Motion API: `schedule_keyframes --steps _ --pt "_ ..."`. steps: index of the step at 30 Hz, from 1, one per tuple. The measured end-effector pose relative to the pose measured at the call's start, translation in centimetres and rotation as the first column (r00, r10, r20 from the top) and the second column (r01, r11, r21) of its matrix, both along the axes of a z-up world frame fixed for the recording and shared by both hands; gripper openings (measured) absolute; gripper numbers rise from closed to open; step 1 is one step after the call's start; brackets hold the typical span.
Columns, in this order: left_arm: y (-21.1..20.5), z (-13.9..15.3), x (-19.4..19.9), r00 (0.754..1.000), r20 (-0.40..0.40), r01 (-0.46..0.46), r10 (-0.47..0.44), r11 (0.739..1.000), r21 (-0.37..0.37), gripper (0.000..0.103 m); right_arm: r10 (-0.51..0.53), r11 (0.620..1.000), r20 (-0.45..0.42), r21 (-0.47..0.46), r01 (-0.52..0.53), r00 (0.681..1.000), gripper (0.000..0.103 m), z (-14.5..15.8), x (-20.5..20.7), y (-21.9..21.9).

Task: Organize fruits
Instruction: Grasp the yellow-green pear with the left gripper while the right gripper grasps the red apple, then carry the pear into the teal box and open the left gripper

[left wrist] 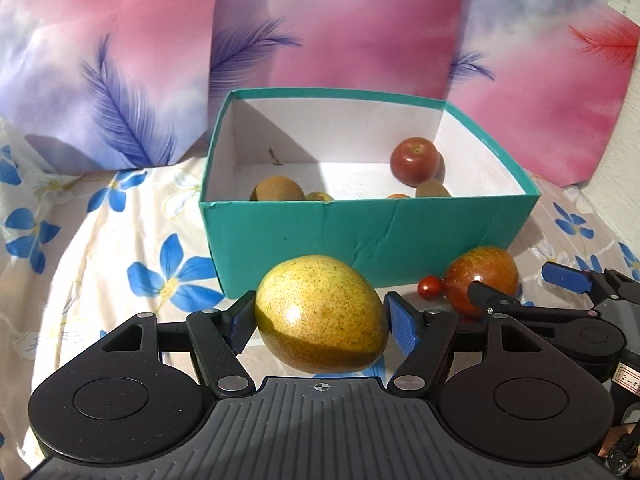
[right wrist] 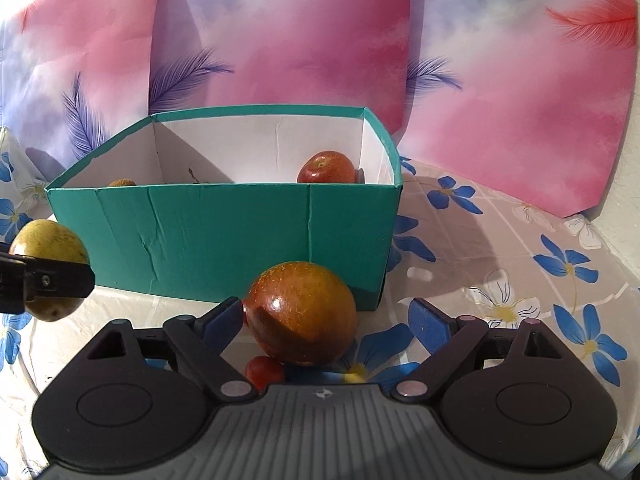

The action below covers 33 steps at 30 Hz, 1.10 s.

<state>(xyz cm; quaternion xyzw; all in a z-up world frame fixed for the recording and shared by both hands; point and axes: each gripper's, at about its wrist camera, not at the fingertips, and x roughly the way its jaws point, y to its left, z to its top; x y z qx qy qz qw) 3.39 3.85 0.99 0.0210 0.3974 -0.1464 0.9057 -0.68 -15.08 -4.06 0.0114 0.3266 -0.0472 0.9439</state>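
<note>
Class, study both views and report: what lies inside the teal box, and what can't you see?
Inside the teal box: a red apple near the back right corner, two brown kiwis, and slivers of two more fruits behind the front wall. That wall hides the floor's front strip.

Kiwis (left wrist: 277,189) (low in box (left wrist: 360,236)) half hidden

White label (left wrist: 628,376) on right gripper body: partly cut off, unreadable.

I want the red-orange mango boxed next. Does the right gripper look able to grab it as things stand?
Probably yes. The right gripper is open with the red-orange mango already between its pads; nothing blocks it, though a small tomato lies just below.
</note>
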Motion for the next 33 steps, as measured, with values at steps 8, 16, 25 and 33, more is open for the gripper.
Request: schedule_keyframes --steps 8,16,25,33 --pt "-0.4 0.1 0.1 1.000 -0.005 -0.012 0.012 1.000 0.027 0.073 0.046 0.999 -0.049 -0.005 -0.046 0.998 0.079 -1.5 1.8 0.4" --pt "-0.6 0.1 -0.1 1.000 -0.007 -0.013 0.013 0.999 0.046 0.073 0.071 0.997 -0.051 -0.001 -0.071 0.996 0.070 -2.5 2.8 0.7" --pt "-0.8 3.5 -0.5 0.998 0.059 -0.015 0.012 0.999 0.042 0.073 0.017 0.997 0.025 0.077 -0.019 1.000 0.070 0.0 -0.2 -0.7" --pt "-2.8 8.7 2.4 0.972 0.226 -0.077 0.063 0.996 0.054 0.073 -0.009 0.997 0.183 0.083 -0.006 0.983 0.070 5.6 -3.0 -1.8"
